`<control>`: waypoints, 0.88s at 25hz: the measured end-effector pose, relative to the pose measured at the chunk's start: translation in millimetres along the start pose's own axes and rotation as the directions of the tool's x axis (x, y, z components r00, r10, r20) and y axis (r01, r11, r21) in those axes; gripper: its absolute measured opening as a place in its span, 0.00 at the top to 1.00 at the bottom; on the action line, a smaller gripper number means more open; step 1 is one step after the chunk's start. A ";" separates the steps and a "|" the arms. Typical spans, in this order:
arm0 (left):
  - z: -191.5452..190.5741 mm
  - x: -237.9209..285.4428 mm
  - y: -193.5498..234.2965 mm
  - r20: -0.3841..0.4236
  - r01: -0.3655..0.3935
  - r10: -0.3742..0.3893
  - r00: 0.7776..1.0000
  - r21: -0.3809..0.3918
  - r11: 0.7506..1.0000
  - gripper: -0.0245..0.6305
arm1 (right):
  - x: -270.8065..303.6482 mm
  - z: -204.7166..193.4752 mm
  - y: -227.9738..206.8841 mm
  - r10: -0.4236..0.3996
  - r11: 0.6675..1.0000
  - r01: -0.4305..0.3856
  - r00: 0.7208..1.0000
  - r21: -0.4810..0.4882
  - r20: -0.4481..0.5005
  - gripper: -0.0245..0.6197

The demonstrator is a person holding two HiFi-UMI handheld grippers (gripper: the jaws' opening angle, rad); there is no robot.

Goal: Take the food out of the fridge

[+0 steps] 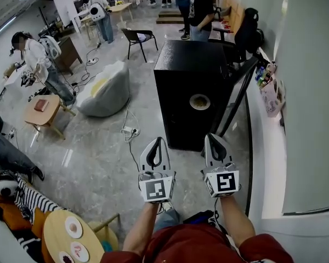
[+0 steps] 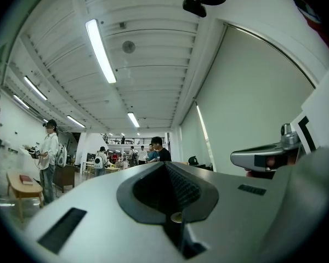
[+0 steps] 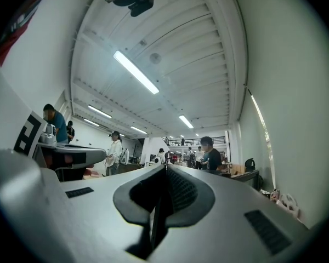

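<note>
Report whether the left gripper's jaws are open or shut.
Shut. The left gripper shows its jaws pressed together along one seam, with nothing between them.

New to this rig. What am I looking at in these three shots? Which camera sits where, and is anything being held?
No robot here: a person holds a tool with two-jaw tongs in each hand. The head view comes from a camera on the person's head, looking steeply down. It shows the left tongs and the right tongs, each with a marker cube that is part of the tool. Ahead stands a black cabinet with a round dish on top; whether it is the fridge I can't tell. The other two pictures come from wide-angle cameras riding on each tool, looking along its jaws. In both, the jaws are together with nothing between them, so nothing is held. Behind them: ceiling lights and people in the room.
</note>
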State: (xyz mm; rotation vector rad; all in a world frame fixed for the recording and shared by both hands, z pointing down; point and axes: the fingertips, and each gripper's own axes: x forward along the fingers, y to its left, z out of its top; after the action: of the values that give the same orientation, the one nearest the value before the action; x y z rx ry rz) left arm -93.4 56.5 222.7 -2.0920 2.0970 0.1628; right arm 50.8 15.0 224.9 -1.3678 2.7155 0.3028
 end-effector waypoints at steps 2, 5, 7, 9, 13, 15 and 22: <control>-0.7 9.2 12.9 -0.007 -0.003 0.003 1.000 -0.004 1.000 0.94 | 13.8 -1.1 5.0 -0.003 1.000 0.003 1.000 -0.002 -0.004 0.93; -1.3 20.3 33.8 -0.034 -0.009 0.009 0.999 -0.010 1.000 0.94 | 33.3 1.2 14.3 -0.009 1.000 0.009 1.000 -0.006 -0.010 0.93; -0.5 27.0 46.9 -0.039 -0.005 0.004 0.999 -0.015 1.000 0.94 | 45.5 3.0 21.0 -0.016 1.000 0.016 1.000 -0.009 -0.015 0.93; -0.5 34.4 59.3 -0.034 0.005 -0.005 0.999 -0.019 1.000 0.94 | 57.9 3.7 27.2 -0.023 1.000 0.022 1.000 -0.013 -0.018 0.93; 0.0 49.2 80.7 -0.023 0.027 -0.028 0.999 -0.025 0.999 0.94 | 79.8 3.6 37.6 -0.039 0.999 0.038 0.999 -0.024 -0.023 0.93; -1.9 53.7 90.3 -0.030 0.032 -0.033 0.999 -0.031 0.999 0.94 | 87.9 3.6 41.9 -0.050 0.998 0.050 0.998 -0.023 -0.025 0.93; -6.1 66.9 109.7 0.000 0.081 -0.081 0.997 -0.057 0.995 0.94 | 108.2 2.1 56.3 -0.082 0.996 0.081 0.996 -0.040 -0.024 0.93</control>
State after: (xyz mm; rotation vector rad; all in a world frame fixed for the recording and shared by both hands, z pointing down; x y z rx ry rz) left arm -203.1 -9.5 210.3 -2.2067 2.0273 0.2114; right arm -58.8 -36.9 212.8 -1.4986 2.6788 0.3365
